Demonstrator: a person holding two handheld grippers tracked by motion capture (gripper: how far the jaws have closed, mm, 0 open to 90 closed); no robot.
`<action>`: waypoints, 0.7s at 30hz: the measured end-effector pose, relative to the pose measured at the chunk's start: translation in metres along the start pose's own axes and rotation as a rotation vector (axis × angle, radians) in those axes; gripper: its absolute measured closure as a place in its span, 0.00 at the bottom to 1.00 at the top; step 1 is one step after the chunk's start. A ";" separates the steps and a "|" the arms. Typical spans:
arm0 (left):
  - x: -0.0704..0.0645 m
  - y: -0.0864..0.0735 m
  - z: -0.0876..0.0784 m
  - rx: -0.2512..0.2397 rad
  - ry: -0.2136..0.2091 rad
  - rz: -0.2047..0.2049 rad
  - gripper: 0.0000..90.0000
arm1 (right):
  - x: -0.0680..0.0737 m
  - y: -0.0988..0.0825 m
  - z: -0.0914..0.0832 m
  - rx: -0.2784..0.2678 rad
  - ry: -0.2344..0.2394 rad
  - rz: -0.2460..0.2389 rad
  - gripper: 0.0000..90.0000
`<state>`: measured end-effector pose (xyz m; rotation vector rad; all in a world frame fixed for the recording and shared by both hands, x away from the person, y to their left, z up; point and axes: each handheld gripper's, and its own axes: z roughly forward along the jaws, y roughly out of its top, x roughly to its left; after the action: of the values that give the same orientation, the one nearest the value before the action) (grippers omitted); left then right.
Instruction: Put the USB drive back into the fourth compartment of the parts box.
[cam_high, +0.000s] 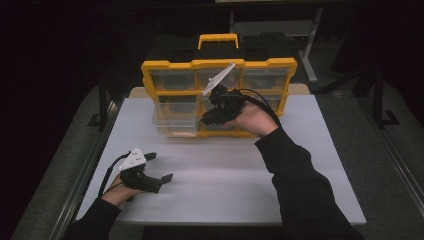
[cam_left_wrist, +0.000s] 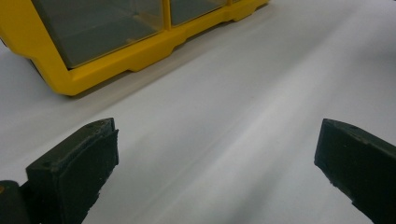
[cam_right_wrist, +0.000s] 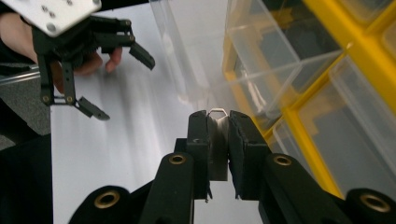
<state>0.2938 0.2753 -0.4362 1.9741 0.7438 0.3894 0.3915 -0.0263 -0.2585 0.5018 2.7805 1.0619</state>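
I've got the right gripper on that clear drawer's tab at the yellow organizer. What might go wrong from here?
1. The right gripper pinches only the thin front tab of the clear drawer, which already juts from the yellow organizer. It might slip off the tab.
2. The organizer stands upright with nothing bracing it; the left gripper rests open on the white table, well away. A pull may drag or tip it.

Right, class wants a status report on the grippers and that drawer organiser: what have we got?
Left gripper open, idle above the table. Right gripper shut on a clear drawer's tab at the yellow organiser. Nothing in the way.
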 end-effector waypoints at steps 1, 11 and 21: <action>0.000 0.000 0.000 0.000 0.000 0.000 0.00 | 0.000 0.003 -0.001 -0.004 -0.001 0.003 0.87; 0.000 0.000 0.000 0.001 0.000 0.000 0.00 | -0.006 0.023 -0.007 -0.027 -0.008 -0.002 0.87; 0.001 0.000 0.000 -0.001 0.000 -0.004 0.00 | -0.010 0.044 0.001 -0.044 0.000 -0.004 0.87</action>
<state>0.2940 0.2760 -0.4362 1.9714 0.7471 0.3869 0.4128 0.0016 -0.2299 0.4912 2.7501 1.1188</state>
